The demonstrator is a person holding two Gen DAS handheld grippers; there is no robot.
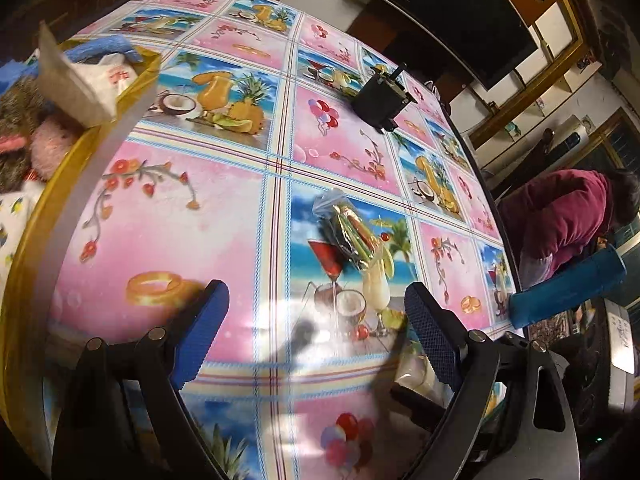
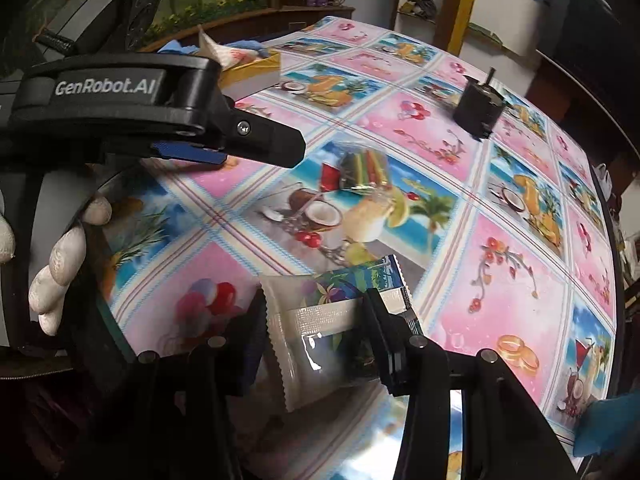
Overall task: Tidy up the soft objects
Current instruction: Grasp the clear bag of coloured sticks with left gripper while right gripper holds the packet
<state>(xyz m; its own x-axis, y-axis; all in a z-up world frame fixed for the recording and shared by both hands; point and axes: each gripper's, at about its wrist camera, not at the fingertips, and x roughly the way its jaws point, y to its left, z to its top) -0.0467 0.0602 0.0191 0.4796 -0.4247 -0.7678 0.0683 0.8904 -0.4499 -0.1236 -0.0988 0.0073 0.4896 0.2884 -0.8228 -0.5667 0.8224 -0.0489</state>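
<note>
right wrist view: the right gripper (image 2: 316,332) is grasping a wipes packet (image 2: 324,320) just above the patterned table (image 2: 500,280), while the left gripper (image 1: 316,332) is hanging released near a clear bag (image 1: 348,236) of colored sticks.

A sealed packet (image 2: 320,332) lies on the table (image 2: 500,280) between the right jaws. Beyond them sits a small bag (image 2: 362,170), a dark block (image 2: 478,110) farther back. A basket (image 1: 132,92) stands far left.
</note>
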